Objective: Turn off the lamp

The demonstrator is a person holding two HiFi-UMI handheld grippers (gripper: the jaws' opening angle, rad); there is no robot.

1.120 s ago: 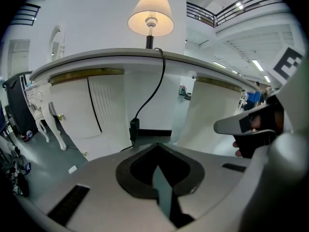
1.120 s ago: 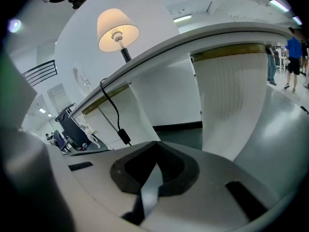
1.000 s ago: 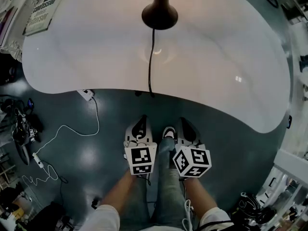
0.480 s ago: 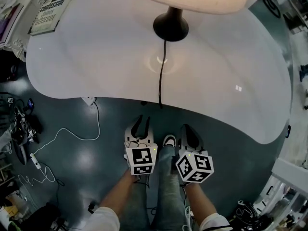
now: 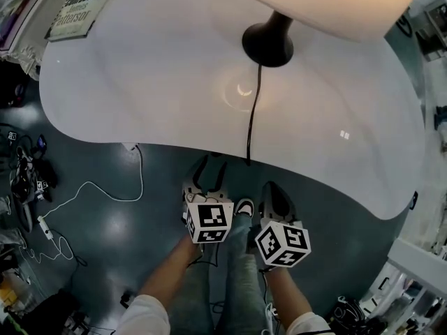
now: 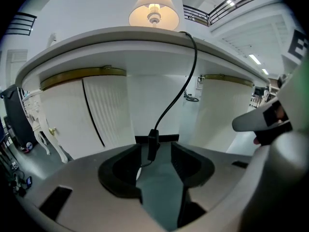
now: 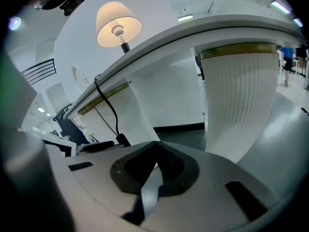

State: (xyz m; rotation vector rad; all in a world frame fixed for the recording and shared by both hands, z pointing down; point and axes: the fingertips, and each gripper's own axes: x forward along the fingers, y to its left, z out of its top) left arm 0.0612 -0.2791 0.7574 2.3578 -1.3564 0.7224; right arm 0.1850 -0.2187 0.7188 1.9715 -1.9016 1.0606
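Lamp (image 6: 154,11): glowing above and ahead of left gripper (image 5: 209,172); switching off is remaining
Left jaws: just been opening, standing wide around hanging cord switch (image 6: 153,143), not gripping it
Right gripper (image 7: 156,164): jaws sitting together, holding nothing

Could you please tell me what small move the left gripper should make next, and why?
Probably ease the left gripper forward and close on the cord switch: the lamp is lit, the jaws have just been opening, and the switch hangs between them, unpressed.

Head view looks down; both gripper views face up at the lamp (image 6: 153,11)
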